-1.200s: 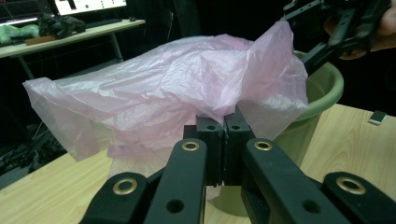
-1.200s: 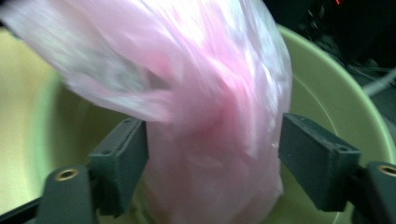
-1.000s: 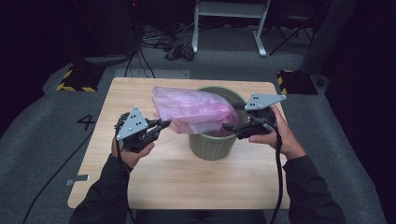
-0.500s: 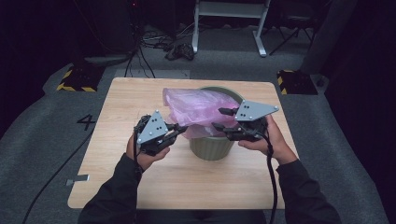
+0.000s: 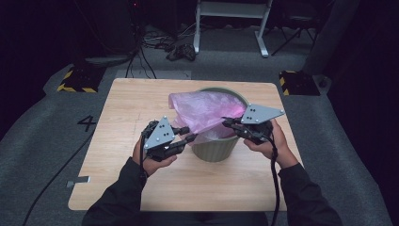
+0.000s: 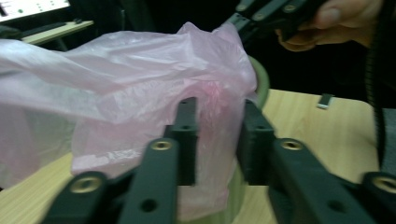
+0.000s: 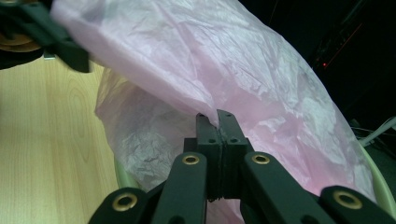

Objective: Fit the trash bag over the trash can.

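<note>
While the right tongs clamp the bag at the bin's three o'clock rim, the left tongs, just opening, straddle loose film at nine o'clock, equally near.

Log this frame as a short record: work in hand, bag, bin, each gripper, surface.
work: fitting a pink plastic bag into a green bin
bag: draped over the bin's rim, partly inside
bin: upright on the wooden table
left gripper: jaws apart and just opening, bag film between them, not pinched
right gripper: jaws just closed, pinching a fold of the bag
</note>
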Action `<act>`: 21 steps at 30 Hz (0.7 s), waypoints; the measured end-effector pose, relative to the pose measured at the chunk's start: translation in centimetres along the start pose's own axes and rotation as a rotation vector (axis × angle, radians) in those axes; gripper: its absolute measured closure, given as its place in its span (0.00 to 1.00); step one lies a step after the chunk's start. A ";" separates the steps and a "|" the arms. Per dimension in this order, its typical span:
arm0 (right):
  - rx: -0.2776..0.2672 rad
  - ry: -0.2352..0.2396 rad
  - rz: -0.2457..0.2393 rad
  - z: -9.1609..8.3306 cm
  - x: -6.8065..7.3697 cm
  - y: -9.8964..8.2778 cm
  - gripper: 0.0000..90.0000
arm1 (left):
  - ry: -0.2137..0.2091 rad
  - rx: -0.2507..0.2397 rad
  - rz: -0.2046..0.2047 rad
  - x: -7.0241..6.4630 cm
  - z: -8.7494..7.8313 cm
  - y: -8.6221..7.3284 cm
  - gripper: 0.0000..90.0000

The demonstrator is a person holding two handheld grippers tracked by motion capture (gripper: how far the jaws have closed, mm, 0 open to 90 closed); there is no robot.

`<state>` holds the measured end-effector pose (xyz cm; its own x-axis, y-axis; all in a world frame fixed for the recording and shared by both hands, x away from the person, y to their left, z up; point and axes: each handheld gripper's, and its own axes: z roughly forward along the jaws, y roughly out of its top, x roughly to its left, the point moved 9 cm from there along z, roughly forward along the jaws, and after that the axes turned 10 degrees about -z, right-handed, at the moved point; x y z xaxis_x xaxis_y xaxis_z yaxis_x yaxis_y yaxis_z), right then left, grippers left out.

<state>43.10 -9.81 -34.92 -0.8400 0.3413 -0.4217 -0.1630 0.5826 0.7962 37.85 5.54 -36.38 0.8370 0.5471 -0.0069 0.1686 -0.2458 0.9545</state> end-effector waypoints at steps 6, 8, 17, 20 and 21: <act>0.001 -0.016 0.030 -1.0 -0.7 -1.0 1.00 | 0.008 -0.016 -0.027 0.3 -1.0 -0.9 0.59; 0.000 -0.022 0.040 -1.3 -1.0 -1.3 1.00 | 0.023 -0.019 -0.048 0.9 -1.4 -1.1 0.58; 0.012 -0.036 0.071 -2.1 -1.9 -2.4 0.95 | 0.078 -0.047 -0.128 3.5 -1.6 -1.3 0.57; 0.011 -0.036 0.072 -2.3 -1.9 -2.6 0.89 | 0.074 -0.058 -0.152 3.9 -1.2 -1.3 0.54; 0.014 -0.033 0.075 -2.4 -1.9 -2.7 0.87 | 0.081 -0.056 -0.151 3.9 -1.1 -1.3 0.54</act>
<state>43.88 -13.80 -35.24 -0.8319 0.4090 -0.3752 -0.0927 0.5641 0.8205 40.31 8.83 -37.29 0.7589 0.6381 -0.1299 0.2583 -0.1118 0.9596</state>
